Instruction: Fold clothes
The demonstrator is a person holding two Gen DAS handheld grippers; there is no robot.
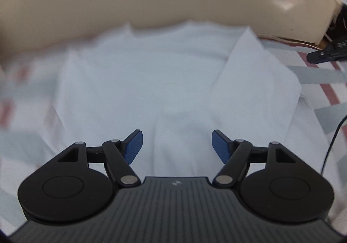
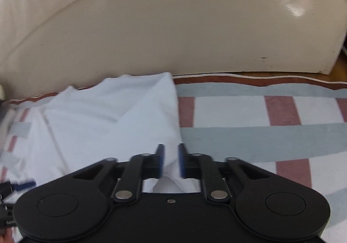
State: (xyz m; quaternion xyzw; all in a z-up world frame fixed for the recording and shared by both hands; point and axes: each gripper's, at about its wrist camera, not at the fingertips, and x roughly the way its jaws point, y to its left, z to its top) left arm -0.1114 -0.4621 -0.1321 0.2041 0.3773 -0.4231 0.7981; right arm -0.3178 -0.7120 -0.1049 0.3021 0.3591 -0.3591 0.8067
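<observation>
A white garment lies spread on a striped cloth, its right side folded over toward the middle. My left gripper hovers over the garment's near part, jaws wide open and empty. In the right wrist view the same garment lies left of centre. My right gripper is at the garment's right edge with jaws nearly closed and a narrow gap between them; white cloth shows between and below the pads. The right gripper's tip shows at the far right of the left wrist view.
The striped cloth, white with grey and reddish bands, covers the surface. A cream leather cushion rises right behind the garment. A thin black cable runs at the right in the left wrist view.
</observation>
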